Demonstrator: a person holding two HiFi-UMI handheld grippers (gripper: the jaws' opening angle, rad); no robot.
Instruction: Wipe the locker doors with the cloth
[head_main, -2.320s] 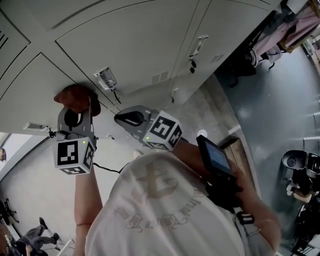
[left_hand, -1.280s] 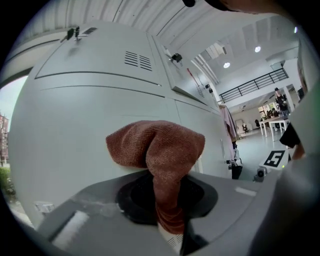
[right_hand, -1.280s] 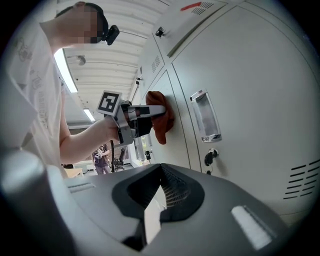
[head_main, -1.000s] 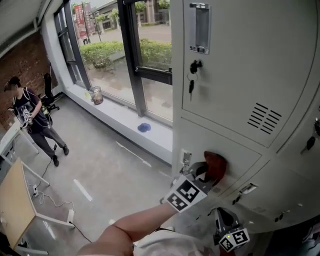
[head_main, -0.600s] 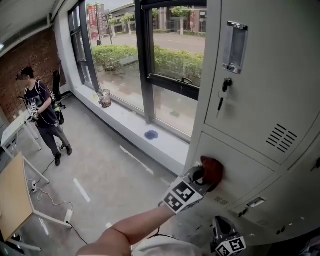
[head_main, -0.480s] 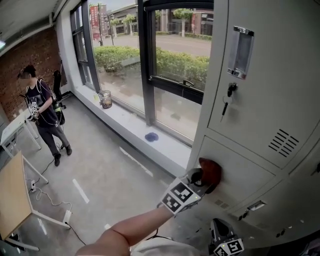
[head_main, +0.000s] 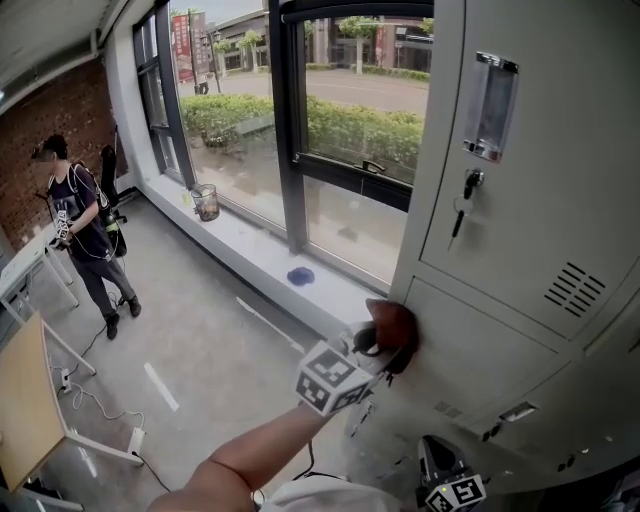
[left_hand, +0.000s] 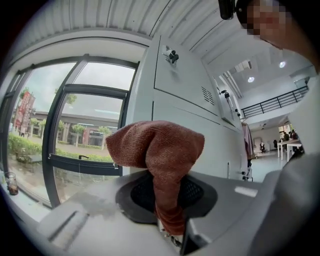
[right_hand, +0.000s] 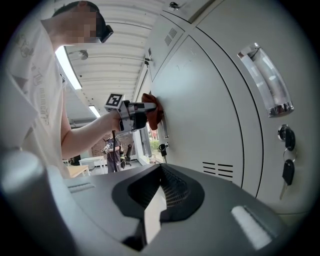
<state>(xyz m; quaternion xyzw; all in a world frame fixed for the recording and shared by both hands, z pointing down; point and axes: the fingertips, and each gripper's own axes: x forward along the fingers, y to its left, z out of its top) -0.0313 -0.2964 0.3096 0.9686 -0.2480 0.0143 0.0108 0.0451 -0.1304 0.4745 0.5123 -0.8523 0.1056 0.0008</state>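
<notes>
the left gripper (head_main: 376, 342) is clamped on the rust cloth (head_main: 394, 322), which sits against a lower locker door (head_main: 490, 355) near its left edge. keys (head_main: 459, 216) hang above. the right gripper (right_hand: 154, 212) is closed and empty. a person (head_main: 85, 235) stands well apart.

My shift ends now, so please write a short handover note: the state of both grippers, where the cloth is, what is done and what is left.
Left gripper: shut on the red-brown cloth, which it holds against the lower locker door, near that door's upper left corner.
Right gripper: shut, empty, held low in front of the lockers.
Done: no wiped trace shows on the doors, so I cannot tell.
Left: probably wipe across this door, then the upper door.
</notes>
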